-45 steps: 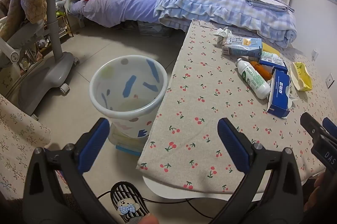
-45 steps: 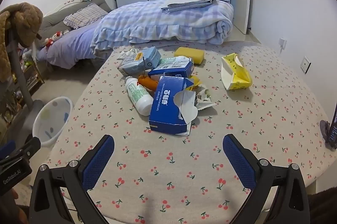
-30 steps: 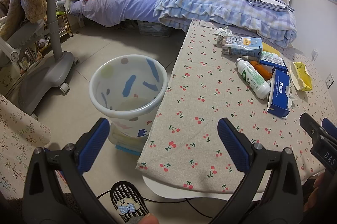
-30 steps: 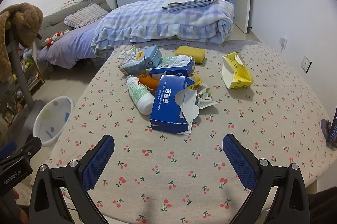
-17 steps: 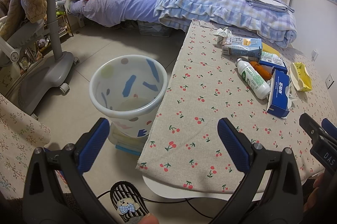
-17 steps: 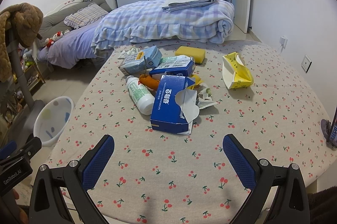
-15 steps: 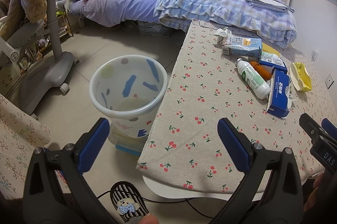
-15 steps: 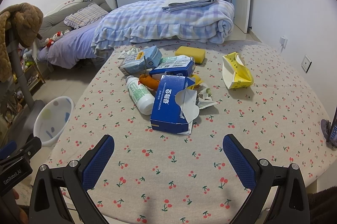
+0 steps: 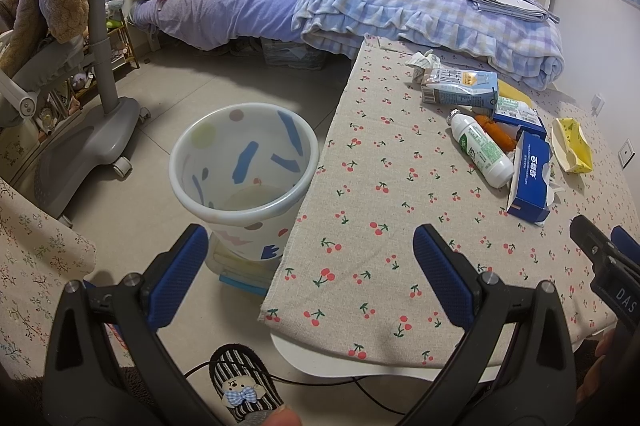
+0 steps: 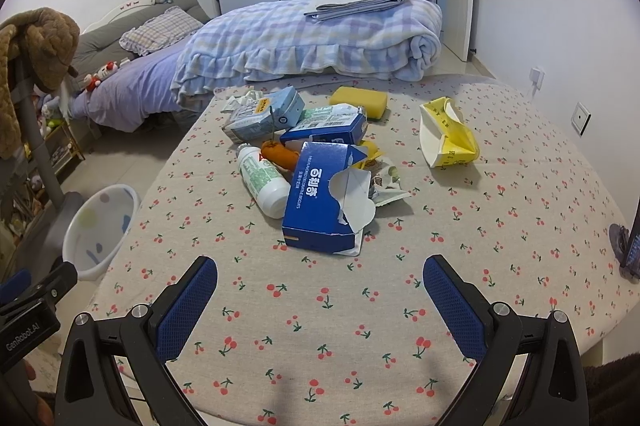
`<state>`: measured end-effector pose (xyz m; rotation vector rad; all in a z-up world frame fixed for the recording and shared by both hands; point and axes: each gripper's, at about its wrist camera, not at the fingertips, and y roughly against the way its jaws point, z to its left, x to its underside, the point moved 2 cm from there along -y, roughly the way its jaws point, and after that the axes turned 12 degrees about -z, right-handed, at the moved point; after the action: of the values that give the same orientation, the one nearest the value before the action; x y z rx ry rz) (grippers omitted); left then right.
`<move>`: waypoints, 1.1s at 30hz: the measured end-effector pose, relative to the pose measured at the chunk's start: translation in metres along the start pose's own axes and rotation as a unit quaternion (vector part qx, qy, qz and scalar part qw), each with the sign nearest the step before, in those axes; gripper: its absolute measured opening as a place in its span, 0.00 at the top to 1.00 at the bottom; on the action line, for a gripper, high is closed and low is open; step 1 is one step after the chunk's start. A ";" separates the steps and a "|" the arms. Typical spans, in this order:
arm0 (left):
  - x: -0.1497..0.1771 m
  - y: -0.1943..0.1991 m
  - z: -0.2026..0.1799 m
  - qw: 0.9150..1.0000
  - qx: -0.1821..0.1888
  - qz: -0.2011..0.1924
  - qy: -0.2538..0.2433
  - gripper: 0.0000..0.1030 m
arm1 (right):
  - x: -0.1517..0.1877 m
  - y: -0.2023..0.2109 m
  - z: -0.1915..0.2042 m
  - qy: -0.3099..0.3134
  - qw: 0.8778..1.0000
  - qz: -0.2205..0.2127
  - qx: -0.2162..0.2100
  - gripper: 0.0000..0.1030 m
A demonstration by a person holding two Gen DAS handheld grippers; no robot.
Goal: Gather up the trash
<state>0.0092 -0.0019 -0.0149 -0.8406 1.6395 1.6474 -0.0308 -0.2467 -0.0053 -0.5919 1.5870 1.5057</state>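
Note:
A heap of trash lies on the cherry-print tablecloth (image 10: 320, 306): a torn blue tissue box (image 10: 320, 202), a white bottle with a green label (image 10: 264, 182), a light blue carton (image 10: 264, 114), another blue carton (image 10: 324, 130), an orange wrapper (image 10: 280, 154), a yellow sponge (image 10: 358, 101) and a crushed yellow box (image 10: 448, 138). A white patterned bin (image 9: 244, 162) stands on the floor left of the table. My left gripper (image 9: 312, 254) is open over the table's near left corner. My right gripper (image 10: 320, 286) is open, short of the blue box.
A bed with a rolled plaid blanket (image 10: 320, 38) borders the table's far side. A grey stand on wheels (image 9: 92, 130), draped with a brown plush throw, is left of the bin. A striped slipper (image 9: 244, 390) and a cable lie on the floor under the table's edge.

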 end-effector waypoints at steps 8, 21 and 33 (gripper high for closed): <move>-0.001 0.000 -0.003 1.000 0.011 -0.013 0.006 0.01 | 0.003 -0.002 -0.004 -0.009 1.000 0.012 -0.009 0.00; -0.038 -0.016 -0.020 0.996 0.060 0.057 -0.035 0.01 | -0.065 -0.008 -0.043 -0.008 0.999 0.027 -0.017 0.00; -0.079 -0.035 -0.070 0.993 0.070 0.034 -0.086 0.01 | -0.101 -0.074 -0.115 -0.020 0.993 0.116 0.015 0.00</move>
<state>0.0828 -0.0731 0.0289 -0.5623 1.6555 1.5828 0.0532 -0.3912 0.0267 -0.3686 1.6893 1.6493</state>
